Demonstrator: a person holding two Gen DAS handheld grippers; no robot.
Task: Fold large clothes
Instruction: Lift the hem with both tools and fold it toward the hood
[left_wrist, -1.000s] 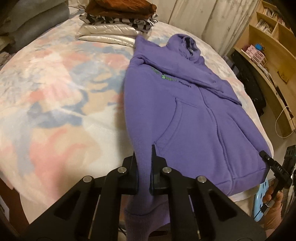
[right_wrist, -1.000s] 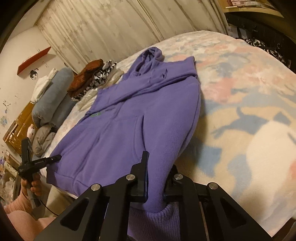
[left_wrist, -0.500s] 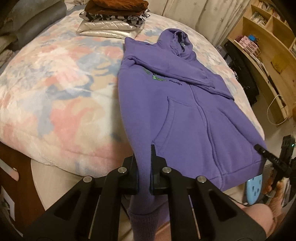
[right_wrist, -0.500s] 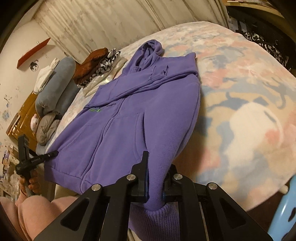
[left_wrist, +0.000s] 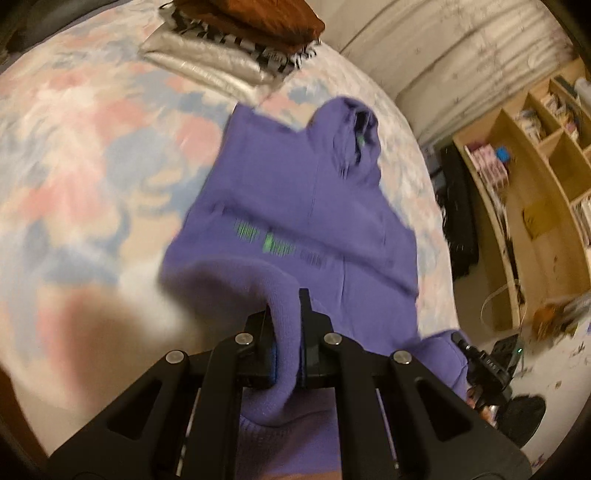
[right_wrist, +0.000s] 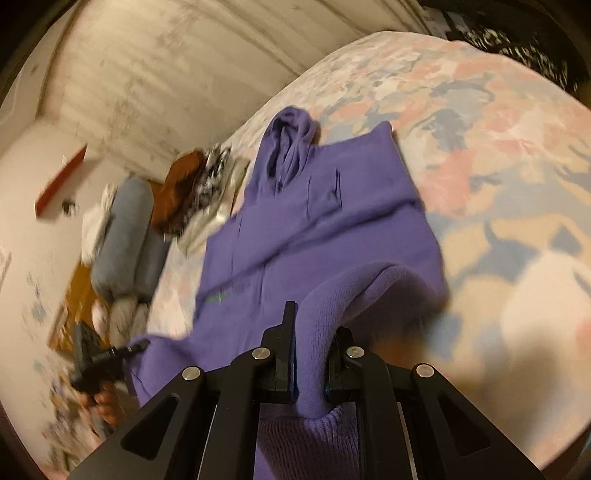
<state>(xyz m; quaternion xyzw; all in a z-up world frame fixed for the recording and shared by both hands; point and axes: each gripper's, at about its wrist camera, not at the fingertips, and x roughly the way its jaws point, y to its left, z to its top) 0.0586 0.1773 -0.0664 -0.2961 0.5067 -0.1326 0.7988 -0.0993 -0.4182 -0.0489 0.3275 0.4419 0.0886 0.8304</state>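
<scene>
A purple hoodie (left_wrist: 295, 199) lies front up on the bed, hood at the far end; it also shows in the right wrist view (right_wrist: 325, 214). My left gripper (left_wrist: 286, 317) is shut on the hoodie's bottom hem at one corner, lifted above the body. My right gripper (right_wrist: 310, 332) is shut on the other hem corner, also lifted, so the lower part arches over the chest. Each gripper appears in the other's view, the right one (left_wrist: 480, 362) and the left one (right_wrist: 99, 358). Both views are motion-blurred.
The bed has a pastel floral cover (left_wrist: 74, 147). A stack of folded clothes (left_wrist: 236, 40) sits at the far end. Grey pillows (right_wrist: 125, 236) lie at the bedside. Wooden shelves (left_wrist: 546, 155) stand to the right of the bed.
Both grippers have lifted the hem and carried it forward over the hoodie toward the hood. The lower body now arches above the chest instead of lying flat.
</scene>
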